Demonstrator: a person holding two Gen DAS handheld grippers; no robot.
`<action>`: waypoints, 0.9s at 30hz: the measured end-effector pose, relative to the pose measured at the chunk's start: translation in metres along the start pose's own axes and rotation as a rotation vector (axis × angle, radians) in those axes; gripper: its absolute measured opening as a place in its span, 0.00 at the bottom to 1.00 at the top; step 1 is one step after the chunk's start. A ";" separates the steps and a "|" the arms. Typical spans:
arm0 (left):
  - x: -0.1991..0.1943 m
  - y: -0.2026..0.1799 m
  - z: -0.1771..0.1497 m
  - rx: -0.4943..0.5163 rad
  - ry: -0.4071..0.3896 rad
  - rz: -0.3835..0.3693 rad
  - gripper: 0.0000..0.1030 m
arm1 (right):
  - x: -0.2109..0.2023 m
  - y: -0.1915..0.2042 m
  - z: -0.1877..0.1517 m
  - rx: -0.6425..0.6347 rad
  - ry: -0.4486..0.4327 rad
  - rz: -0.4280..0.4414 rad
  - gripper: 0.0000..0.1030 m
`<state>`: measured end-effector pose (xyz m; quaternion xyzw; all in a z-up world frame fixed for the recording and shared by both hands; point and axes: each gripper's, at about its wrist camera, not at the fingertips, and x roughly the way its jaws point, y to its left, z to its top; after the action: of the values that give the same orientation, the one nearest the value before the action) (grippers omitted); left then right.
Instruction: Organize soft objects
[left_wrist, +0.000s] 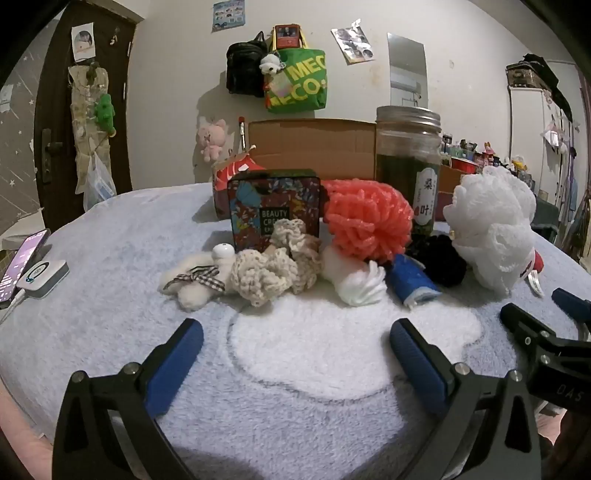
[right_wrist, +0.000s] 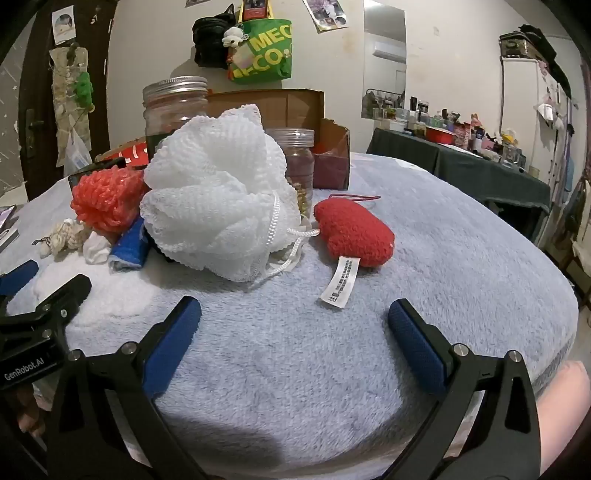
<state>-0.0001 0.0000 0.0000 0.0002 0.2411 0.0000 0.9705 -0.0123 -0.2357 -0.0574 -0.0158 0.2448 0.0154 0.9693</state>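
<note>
loofah (right_wrist: 214, 192) — beyond right hand-held gripper (right_wrist: 295, 328)

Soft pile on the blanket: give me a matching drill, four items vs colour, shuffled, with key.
Items:
1. mesh bath pouf
2. heart plush
3. yarn pom-pom
4. crochet scrunchie

Colours:
A. beige
B. red
C. white
D. coral

Pairs: 1-C, 2-B, 3-D, 4-A
</note>
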 end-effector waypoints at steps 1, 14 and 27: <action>0.000 0.000 0.000 0.002 0.004 0.001 1.00 | 0.000 0.000 0.000 0.000 0.000 0.000 1.00; 0.000 0.000 0.000 0.002 0.007 0.001 1.00 | 0.000 0.000 0.000 0.000 0.001 -0.001 1.00; 0.000 0.000 0.000 0.001 0.007 0.001 1.00 | -0.001 0.000 0.000 -0.001 0.000 -0.001 1.00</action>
<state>0.0002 0.0000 -0.0001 0.0010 0.2446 0.0002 0.9696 -0.0132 -0.2353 -0.0572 -0.0164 0.2447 0.0149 0.9693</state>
